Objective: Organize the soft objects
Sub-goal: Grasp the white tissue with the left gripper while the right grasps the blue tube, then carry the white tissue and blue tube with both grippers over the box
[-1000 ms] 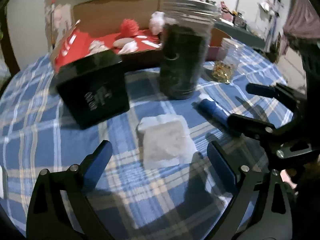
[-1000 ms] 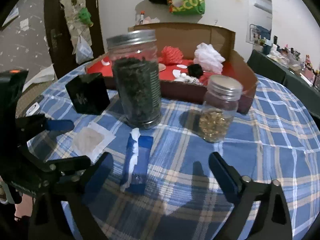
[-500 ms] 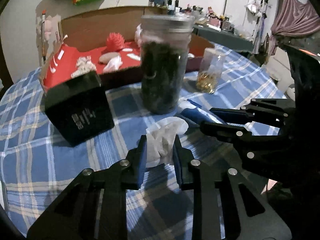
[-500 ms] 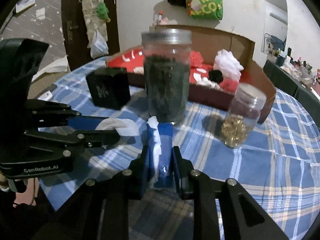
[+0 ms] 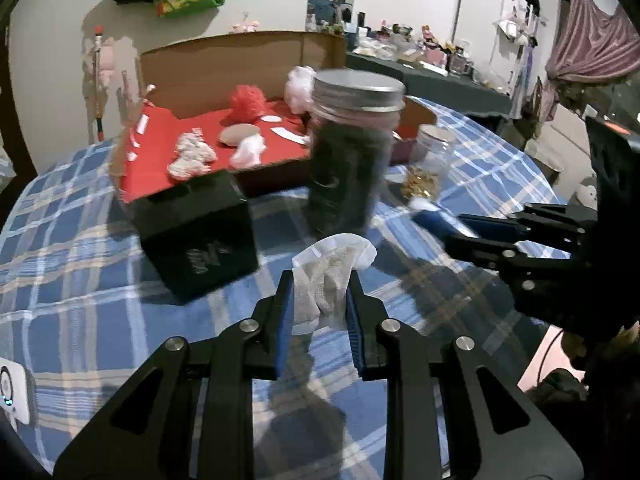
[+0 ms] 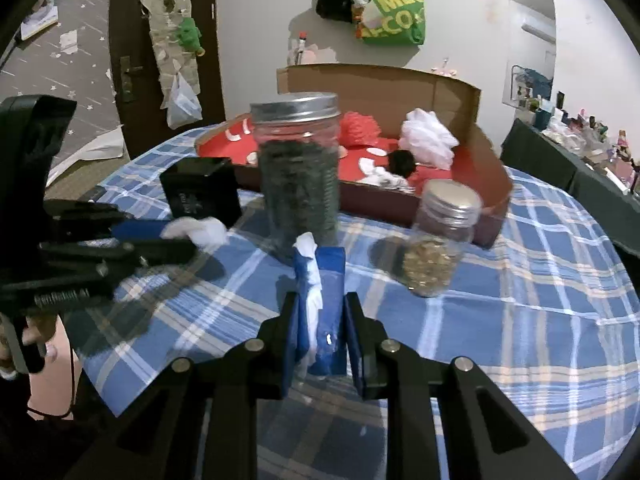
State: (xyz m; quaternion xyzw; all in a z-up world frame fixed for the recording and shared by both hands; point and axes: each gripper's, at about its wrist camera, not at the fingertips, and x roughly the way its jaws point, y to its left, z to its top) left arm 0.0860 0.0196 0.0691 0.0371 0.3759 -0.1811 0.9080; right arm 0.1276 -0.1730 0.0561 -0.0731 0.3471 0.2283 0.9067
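A crumpled white cloth pad point(image 5: 326, 280) is pinched between the jaws of my left gripper point(image 5: 319, 292), lifted just off the blue checked tablecloth point(image 5: 80, 304). My right gripper point(image 6: 320, 312) is shut on a blue tissue packet point(image 6: 328, 304) with white tissue sticking out of its top. In the left wrist view the right gripper point(image 5: 444, 236) enters from the right with the blue packet point(image 5: 426, 218). The right wrist view has the left gripper point(image 6: 188, 240) at the left edge with the white pad point(image 6: 200, 232). Behind stands a cardboard box point(image 5: 224, 68) with a red lining point(image 5: 160, 148) holding several soft items.
A tall jar of dark contents point(image 5: 348, 156) point(image 6: 298, 176) and a small jar of golden bits point(image 6: 438, 248) point(image 5: 428, 164) stand between the grippers and the box. A black cube box point(image 5: 196, 232) point(image 6: 200, 192) sits at the left. A white device point(image 5: 14, 392) lies near the left edge.
Both grippers closed from wide open, the left onto the white pad and the right onto the blue packet. Each has since lifted its object slightly off the cloth.
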